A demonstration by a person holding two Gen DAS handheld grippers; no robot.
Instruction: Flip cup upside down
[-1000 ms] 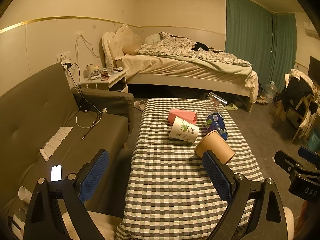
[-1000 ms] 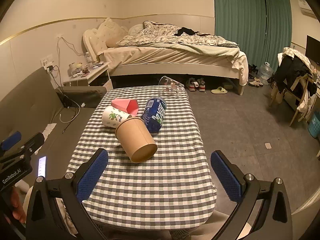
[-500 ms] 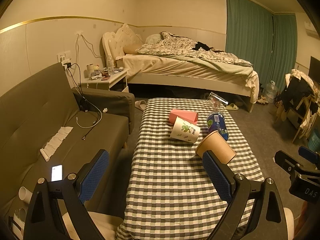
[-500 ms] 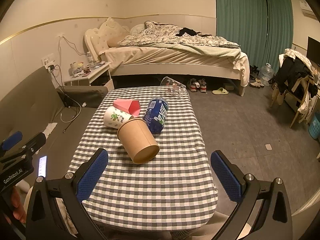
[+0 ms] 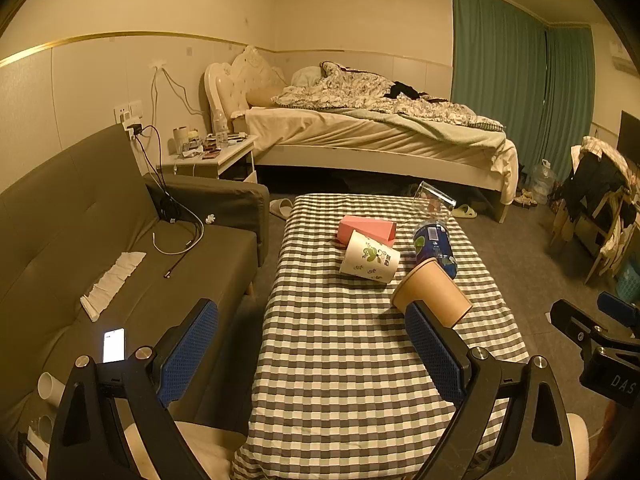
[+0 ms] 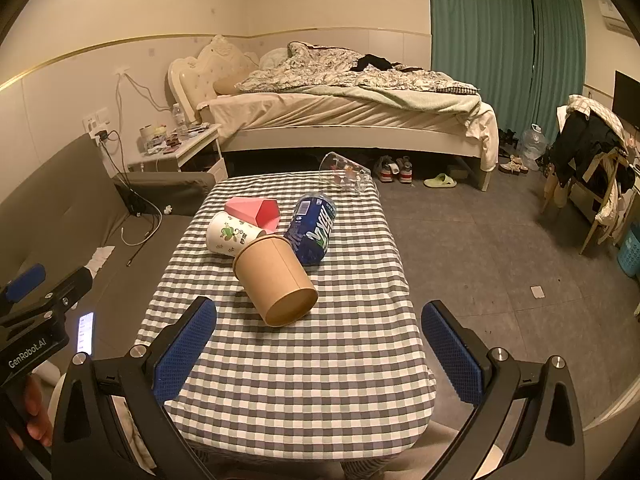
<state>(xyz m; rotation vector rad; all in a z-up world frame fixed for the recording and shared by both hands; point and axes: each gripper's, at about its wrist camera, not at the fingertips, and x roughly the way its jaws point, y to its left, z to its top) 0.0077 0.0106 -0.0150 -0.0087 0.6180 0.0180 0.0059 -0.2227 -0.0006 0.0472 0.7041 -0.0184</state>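
Observation:
A brown paper cup (image 6: 276,280) (image 5: 432,294) lies on its side on the checked table (image 6: 304,360), mouth toward me. Behind it lie a white cup with a green print (image 6: 232,235) (image 5: 370,257), a pink cup (image 6: 256,210) (image 5: 366,229), a blue cup (image 6: 312,229) (image 5: 434,244) and a clear glass cup (image 6: 344,172) (image 5: 432,200), all on their sides. My right gripper (image 6: 318,354) is open, above the table's near end, short of the brown cup. My left gripper (image 5: 312,350) is open over the table's left part; its right finger hides part of the brown cup.
A grey sofa (image 5: 100,248) runs along the table's left side, with a lit phone (image 5: 113,345) and cables on it. A bed (image 6: 352,120) and a nightstand (image 6: 176,152) stand behind. Bare floor (image 6: 500,260) lies to the right, with a cluttered chair (image 6: 592,160) further off.
Both grippers have crept slightly forward toward the table; the cups appear a little closer. Neither gripper's opening has changed and no cup has moved.

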